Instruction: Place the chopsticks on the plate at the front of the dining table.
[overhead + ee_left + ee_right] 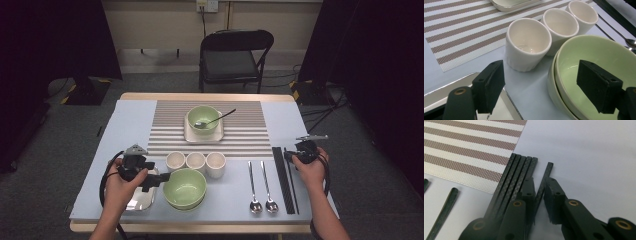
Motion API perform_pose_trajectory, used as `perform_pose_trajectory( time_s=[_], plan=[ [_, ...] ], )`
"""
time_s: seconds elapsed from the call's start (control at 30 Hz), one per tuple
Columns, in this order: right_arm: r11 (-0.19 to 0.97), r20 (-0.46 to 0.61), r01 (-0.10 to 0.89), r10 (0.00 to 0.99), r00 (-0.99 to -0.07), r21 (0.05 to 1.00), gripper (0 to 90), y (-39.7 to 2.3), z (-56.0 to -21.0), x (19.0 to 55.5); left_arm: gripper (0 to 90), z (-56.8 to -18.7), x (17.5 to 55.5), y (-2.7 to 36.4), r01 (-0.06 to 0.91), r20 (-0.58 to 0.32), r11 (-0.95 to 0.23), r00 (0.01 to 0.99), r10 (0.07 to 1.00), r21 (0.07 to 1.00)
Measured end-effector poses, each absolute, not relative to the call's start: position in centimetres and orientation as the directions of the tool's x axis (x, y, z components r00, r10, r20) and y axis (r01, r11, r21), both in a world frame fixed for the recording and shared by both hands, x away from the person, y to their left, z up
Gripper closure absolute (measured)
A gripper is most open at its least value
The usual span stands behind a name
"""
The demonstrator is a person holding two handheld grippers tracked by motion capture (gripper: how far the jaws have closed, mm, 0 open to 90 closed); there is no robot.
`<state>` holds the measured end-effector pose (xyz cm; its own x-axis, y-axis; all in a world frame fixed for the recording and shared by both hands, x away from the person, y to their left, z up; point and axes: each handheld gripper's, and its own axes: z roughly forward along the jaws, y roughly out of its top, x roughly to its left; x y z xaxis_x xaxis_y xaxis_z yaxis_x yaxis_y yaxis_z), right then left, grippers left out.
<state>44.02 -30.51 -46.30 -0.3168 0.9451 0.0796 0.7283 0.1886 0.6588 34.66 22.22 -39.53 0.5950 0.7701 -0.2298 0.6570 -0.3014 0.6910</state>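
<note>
Two stacked green bowls (185, 189) (599, 52) stand at the front of the table beside a metal tray (137, 202) (439, 92). My left gripper (159, 181) (540, 65) is open astride the bowls' near rim, one jaw over the tray and the other above the inside of the bowl. At the right lies a bundle of black chopsticks (281, 175) (516, 170). One chopstick (291, 185) (549, 168) lies skewed away from the bundle, and my right gripper (292, 156) (539, 180) is shut on its far end.
Three white cups (195, 161) (527, 40) stand in a row behind the bowls. Two spoons (260, 185) lie left of the chopsticks. On the striped placemat (170, 135) a green bowl (203, 117) with a spoon sits on a square plate. A black chair (235, 55) stands beyond the table.
</note>
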Motion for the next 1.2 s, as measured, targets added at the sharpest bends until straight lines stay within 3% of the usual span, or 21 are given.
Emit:
perform_pose_trajectory(
  time_s=[0.13, 0.2, 0.4, 0.47, 0.57, 0.67, 0.8, 1.2],
  plan=[
    [0.222, 0.024, 0.708, 0.947, -0.319, 0.670, 75.9, -30.1, -46.4, 43.7, 22.3, -39.5, 34.6, 22.2, 0.657, -0.228, -0.304, 0.596, 0.770, 0.690],
    [0.260, -0.052, 0.699, 0.951, -0.304, 0.666, 64.0, -29.7, -46.4, 43.5, 22.2, -39.5, 34.6, 22.2, 0.655, -0.226, -0.307, 0.599, 0.768, 0.691],
    [0.205, -0.025, 0.714, 0.967, -0.255, 0.670, 58.2, -30.0, -46.5, 43.4, 22.2, -39.3, 34.5, 22.3, 0.653, -0.227, -0.302, 0.597, 0.769, 0.694],
    [0.218, -0.036, 0.717, 0.965, -0.259, 0.662, 59.4, -29.9, -46.4, 43.4, 22.2, -39.4, 34.5, 22.3, 0.655, -0.229, -0.299, 0.595, 0.770, 0.694],
    [0.209, -0.015, 0.722, 0.964, -0.265, 0.659, 71.4, -29.8, -46.3, 43.4, 22.2, -39.3, 34.5, 22.3, 0.652, -0.225, -0.303, 0.597, 0.770, 0.695],
    [0.201, -0.008, 0.725, 0.965, -0.260, 0.659, 77.4, -29.9, -46.3, 43.4, 22.3, -39.3, 34.5, 22.3, 0.652, -0.226, -0.301, 0.596, 0.770, 0.696],
    [0.124, 0.066, 0.725, 0.972, -0.227, 0.678, 85.4, -30.9, -46.5, 43.5, 22.3, -39.3, 34.5, 22.2, 0.650, -0.224, -0.301, 0.598, 0.770, 0.698],
    [0.095, 0.077, 0.702, 0.975, -0.210, 0.706, 84.5, -31.8, -46.8, 45.6, 22.3, -39.5, 34.8, 22.1, 0.652, -0.225, -0.300, 0.596, 0.771, 0.696]
  ],
)
